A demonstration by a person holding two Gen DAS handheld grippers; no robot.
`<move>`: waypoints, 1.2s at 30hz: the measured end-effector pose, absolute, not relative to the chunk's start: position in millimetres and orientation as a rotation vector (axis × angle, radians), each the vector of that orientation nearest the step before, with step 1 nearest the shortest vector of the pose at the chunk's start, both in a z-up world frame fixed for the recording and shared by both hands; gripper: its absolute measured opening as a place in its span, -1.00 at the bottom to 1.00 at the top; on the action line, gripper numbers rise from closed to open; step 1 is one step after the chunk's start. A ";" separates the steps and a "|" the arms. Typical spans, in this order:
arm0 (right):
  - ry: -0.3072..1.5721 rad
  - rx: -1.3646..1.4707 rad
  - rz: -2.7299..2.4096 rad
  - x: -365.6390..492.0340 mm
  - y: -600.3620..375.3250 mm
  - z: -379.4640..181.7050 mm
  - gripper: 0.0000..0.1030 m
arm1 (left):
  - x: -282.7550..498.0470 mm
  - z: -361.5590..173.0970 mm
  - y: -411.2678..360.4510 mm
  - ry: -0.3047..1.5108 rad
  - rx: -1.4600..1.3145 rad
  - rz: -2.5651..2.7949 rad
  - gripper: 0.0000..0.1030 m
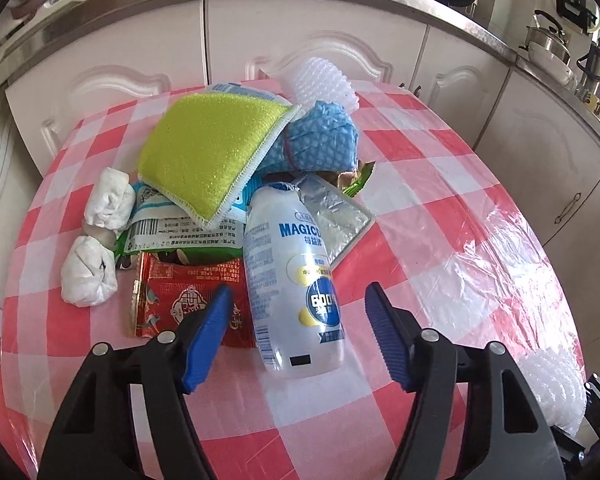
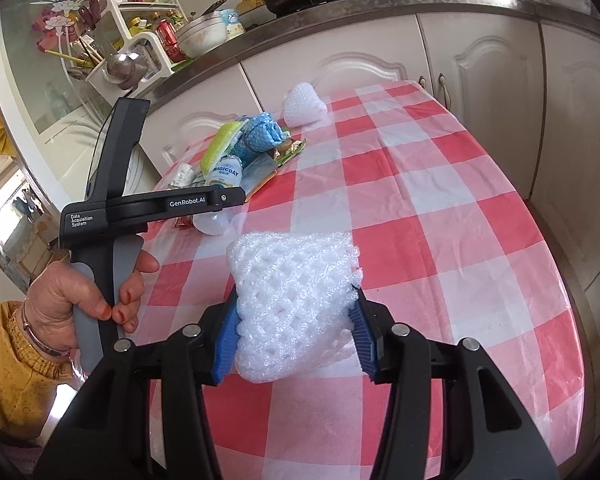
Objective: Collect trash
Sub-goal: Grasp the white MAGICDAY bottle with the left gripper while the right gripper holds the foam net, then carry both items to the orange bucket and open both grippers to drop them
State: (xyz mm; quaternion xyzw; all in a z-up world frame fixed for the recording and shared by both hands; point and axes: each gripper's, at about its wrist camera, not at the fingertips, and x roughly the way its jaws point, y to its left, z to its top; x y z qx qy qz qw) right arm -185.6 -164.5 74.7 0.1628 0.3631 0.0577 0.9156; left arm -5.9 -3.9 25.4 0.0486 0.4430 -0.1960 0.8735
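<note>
A pile of trash lies on the red-checked table (image 1: 440, 184). In the left wrist view a white plastic bottle (image 1: 290, 276) lies on its side, base toward me, between the fingers of my open left gripper (image 1: 300, 300), which does not touch it. A red wrapper (image 1: 180, 296) lies left of the bottle, with crumpled white paper (image 1: 96, 240), a green-yellow sponge (image 1: 208, 156), a blue cloth (image 1: 320, 140) and a foil packet (image 1: 336, 216) behind. My right gripper (image 2: 296, 312) is shut on a white foam fruit net (image 2: 296, 300) above the table (image 2: 460, 208).
A second foam net (image 2: 304, 104) lies at the table's far edge; it also shows in the left wrist view (image 1: 324, 84). White kitchen cabinets (image 2: 480, 64) stand close behind the table. A person's hand (image 2: 84, 300) holds the left gripper's handle.
</note>
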 end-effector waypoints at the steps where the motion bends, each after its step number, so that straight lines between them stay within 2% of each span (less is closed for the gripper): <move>1: 0.748 0.337 0.118 -184.3 -165.1 74.5 -0.03 | -5.5 26.3 -4.1 0.926 0.095 -0.412 0.14; 4: 0.752 0.339 0.117 -182.4 -165.5 73.9 -0.03 | -3.8 26.8 -2.1 0.933 0.073 -0.410 -0.10; 23: 0.744 0.317 0.179 -168.6 -144.6 91.6 -0.03 | -34.1 65.6 49.5 0.835 -0.056 -0.420 -0.12; 36: 0.737 0.274 0.376 -127.1 -73.4 124.3 -0.03 | -59.5 80.6 147.8 0.770 -0.127 -0.283 -0.12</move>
